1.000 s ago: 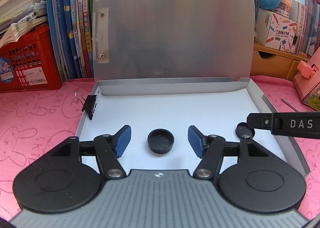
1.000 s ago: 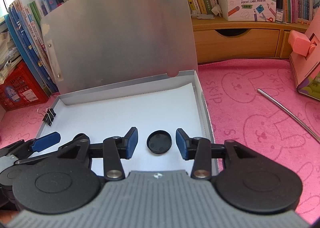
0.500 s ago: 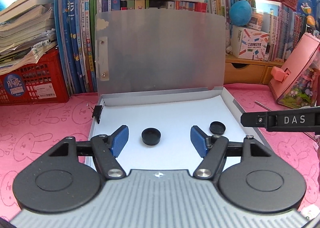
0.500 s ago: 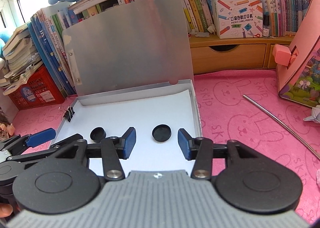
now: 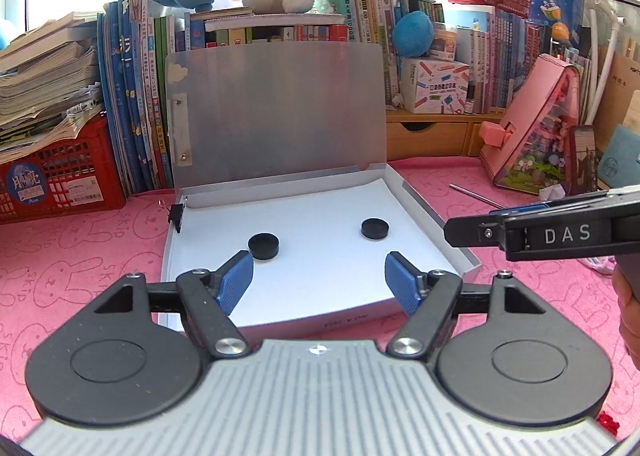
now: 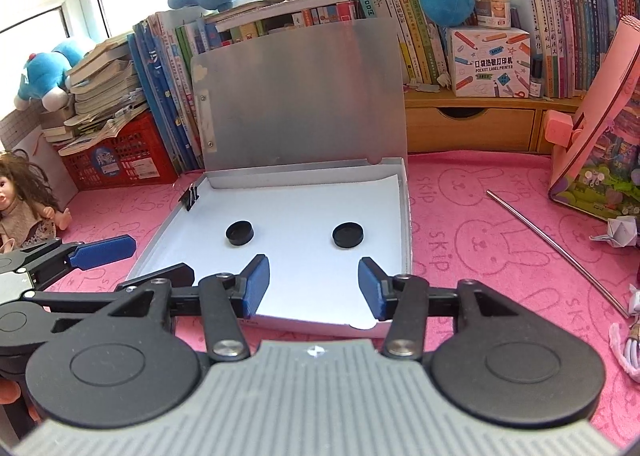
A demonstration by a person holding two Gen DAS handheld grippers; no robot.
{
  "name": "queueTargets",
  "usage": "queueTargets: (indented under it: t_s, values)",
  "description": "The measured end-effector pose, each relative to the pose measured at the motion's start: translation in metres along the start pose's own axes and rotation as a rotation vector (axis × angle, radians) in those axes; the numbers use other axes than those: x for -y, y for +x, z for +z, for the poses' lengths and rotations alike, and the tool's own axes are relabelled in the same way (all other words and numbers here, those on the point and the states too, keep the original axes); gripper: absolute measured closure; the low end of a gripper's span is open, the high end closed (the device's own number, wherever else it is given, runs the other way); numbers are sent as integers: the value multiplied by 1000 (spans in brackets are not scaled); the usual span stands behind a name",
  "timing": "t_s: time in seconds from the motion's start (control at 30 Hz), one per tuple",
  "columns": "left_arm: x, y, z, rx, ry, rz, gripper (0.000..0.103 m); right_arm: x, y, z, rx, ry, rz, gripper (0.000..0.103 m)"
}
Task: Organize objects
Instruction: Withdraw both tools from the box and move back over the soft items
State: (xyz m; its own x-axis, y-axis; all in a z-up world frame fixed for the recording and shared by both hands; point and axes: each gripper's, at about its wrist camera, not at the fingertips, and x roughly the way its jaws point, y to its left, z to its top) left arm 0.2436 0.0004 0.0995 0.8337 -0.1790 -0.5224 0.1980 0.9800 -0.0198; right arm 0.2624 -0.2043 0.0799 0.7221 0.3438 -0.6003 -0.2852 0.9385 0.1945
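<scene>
**Open file box, two black caps inside, both tongs empty**

Item 1, far left. Doll (image 6: 24, 191) lying on the pink worktop (image 6: 472, 240); seen in the right wrist view only. Behind it a red crate (image 5: 60, 175) under stacked books, in both views.

Item 2, left. Left tongs (image 5: 318, 282), blue pads apart, gripping nothing, held over the near edge of the file box (image 5: 420, 199). The right wrist view shows them from the side as one blue finger (image 6: 102, 250) at the box's left wall.

Item 3, centre. Grey file box, lid (image 5: 280, 111) standing upright against the books, white sheet lining the floor. Binder clip (image 5: 177, 213) on the left wall near the hinge.

Item 4, centre. Left black cap (image 5: 263, 246) and right black cap (image 5: 375, 228), both flat on the white sheet, well apart, touching neither tongs.

Item 5, right. Right tongs (image 6: 314, 286), pads apart, empty, near the box's front edge. The left wrist view shows only their dark body marked "DAS".

Item 6, far right. Metal rod (image 6: 556, 252) on the worktop, well clear of the box; the right wrist view shows its length, the left only a short end. Pink toy house (image 5: 536, 127) beyond.

Status, judged: both caps sit in the box, so that part looks done. Likely left: the rod and closing the lid, though the task names neither.
</scene>
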Motion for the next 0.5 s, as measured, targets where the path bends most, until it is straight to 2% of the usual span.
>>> queueTargets:
  t_s: [0.13,0.5]
  values:
    - [6,-14,-12,-9,-7,-33,26,-2,-13,-10,17,-15,13,36]
    - [26,-54,-38,31,49,-78,22,1,-41,-42,29,-49,23,34]
